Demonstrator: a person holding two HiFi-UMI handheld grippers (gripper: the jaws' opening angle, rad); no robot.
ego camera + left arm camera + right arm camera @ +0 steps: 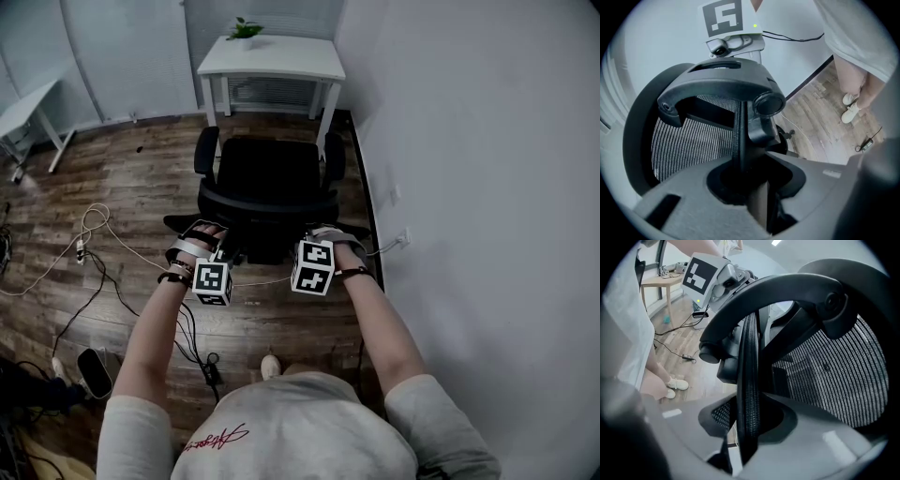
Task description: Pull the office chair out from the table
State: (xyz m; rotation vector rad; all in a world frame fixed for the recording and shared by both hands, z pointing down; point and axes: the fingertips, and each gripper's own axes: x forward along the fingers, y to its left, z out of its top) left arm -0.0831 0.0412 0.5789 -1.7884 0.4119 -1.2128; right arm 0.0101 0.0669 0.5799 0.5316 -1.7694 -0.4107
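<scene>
Left tongs (752, 187) and right tongs (747, 427) are clamping the office chair (267, 183) by its backrest; I'm fearing wheels snagging the floor cable (131, 246).

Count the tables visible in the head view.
2. One table, bearing a plant, stands at the top, beyond the chair; a second table is cut off at the left edge. More may lie outside the frame.

nothing here reads clearly to me. the only lettering is a red script print (217, 437) across the grey shirt (309, 422), too small and curled for me to make out. the left marker cube (213, 281) and right marker cube (313, 267) carry black-and-white square patterns, no letters or numbers.
</scene>
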